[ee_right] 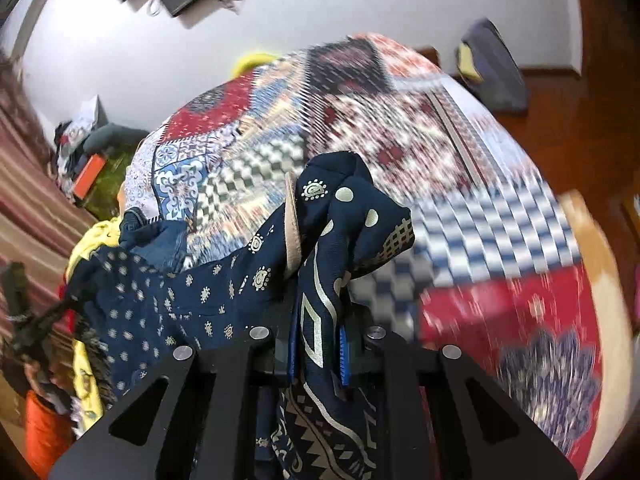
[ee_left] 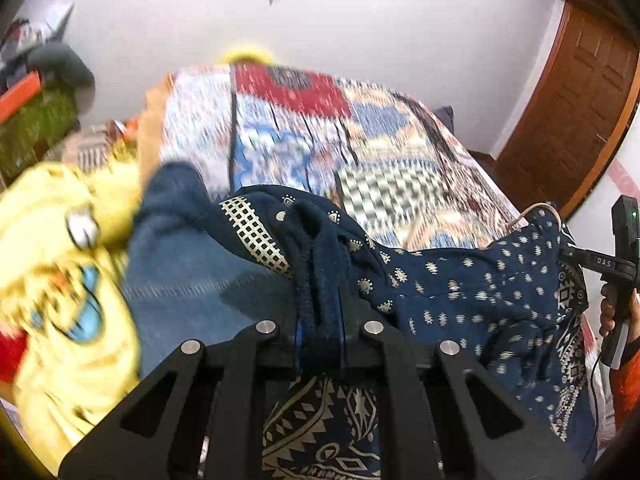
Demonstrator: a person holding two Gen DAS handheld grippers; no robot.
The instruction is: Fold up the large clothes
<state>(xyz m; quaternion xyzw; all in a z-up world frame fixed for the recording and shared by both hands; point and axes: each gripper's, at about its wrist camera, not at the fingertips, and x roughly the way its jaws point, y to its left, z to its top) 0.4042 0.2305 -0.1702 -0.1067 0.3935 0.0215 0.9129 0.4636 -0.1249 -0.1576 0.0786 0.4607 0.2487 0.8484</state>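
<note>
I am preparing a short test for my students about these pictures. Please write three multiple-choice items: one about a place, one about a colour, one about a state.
1. Where does the yellow garment lie in the left wrist view?
A. left of the navy printed garment
B. on the door
C. on the wall

2. What is the main colour of the cloth held by both grippers?
A. green
B. navy blue
C. pink

3. How is the right gripper?
A. wide open and empty
B. out of view
C. shut on the navy cloth

Answers: 1 A, the yellow cloth fills the left edge; 2 B, dark blue with pale prints; 3 C, its blue pads pinch a fold, as the left gripper does.
</note>
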